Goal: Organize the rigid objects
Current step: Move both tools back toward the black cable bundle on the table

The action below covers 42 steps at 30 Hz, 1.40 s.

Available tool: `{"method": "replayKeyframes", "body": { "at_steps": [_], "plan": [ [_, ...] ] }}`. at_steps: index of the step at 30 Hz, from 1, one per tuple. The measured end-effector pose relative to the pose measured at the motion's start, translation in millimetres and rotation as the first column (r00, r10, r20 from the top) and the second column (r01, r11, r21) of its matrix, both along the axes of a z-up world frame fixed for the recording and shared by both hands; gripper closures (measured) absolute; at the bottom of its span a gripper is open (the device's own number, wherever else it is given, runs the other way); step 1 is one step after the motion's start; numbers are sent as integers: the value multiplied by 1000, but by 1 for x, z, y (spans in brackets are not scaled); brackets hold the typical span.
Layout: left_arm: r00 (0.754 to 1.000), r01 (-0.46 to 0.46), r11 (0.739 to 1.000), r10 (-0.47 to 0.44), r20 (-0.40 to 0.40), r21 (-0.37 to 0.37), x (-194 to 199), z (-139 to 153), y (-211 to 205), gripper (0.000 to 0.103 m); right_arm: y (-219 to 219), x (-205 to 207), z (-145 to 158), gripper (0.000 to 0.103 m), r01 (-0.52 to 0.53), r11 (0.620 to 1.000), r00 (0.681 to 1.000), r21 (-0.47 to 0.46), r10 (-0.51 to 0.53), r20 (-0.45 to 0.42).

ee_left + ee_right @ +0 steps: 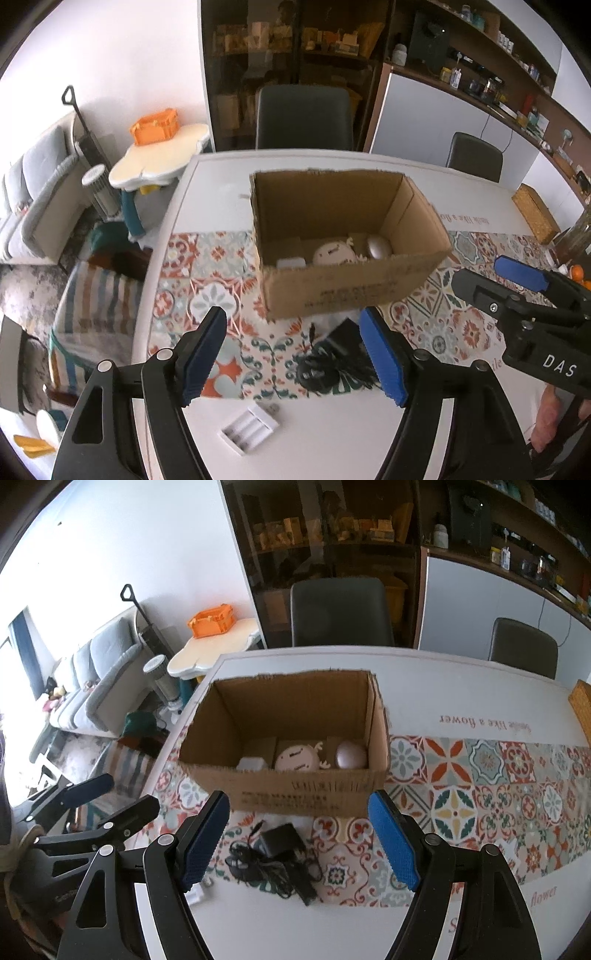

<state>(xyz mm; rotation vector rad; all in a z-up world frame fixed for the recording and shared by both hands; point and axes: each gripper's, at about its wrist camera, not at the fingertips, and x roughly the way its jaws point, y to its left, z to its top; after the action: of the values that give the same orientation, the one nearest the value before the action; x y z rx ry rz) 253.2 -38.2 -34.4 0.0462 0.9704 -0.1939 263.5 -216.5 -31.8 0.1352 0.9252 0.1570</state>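
Cardboard box (303, 794) ahead, left gripper (293, 354) and right gripper (299, 842) spread, hovering

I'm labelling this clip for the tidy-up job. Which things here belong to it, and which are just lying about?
Part of the job:
cardboard box, already holding a few items
black power adapter with cable, on the table before the box
white battery case, near the table edge

Just lying about:
orange crate
dark chairs
patterned table runner

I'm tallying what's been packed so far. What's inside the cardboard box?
Inside the box: a round pale disc, a grey egg-shaped thing and a small white block, all along the near wall. That wall hides the floor nearest the cameras.
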Motion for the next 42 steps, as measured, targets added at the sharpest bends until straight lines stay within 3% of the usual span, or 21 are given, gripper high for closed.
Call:
{"method": "replayKeyframes", "body": {
  "at_steps": [21, 26, 34, 42],
  "plan": [
    [987, -41, 999, 43, -156, 13, -31, -66, -4, 29, 9, -23, -68, 28, -84, 996, 980, -32, 77, -182],
    [970, -97, 995, 87, -226, -36, -36, -86, 3, 29, 14, -26, -83, 29, -117, 992, 970, -48, 104, -221],
    [955, -126, 992, 130, -268, 33, -43, -111, 5, 29, 16, -27, -110, 30, -164, 985, 944, -52, 142, -297],
    [942, -104, 993, 115, -316, 51, -43, -129, -3, 29, 20, -22, -138, 35, -229, 973, 907, -38, 199, -370]
  ]
}}
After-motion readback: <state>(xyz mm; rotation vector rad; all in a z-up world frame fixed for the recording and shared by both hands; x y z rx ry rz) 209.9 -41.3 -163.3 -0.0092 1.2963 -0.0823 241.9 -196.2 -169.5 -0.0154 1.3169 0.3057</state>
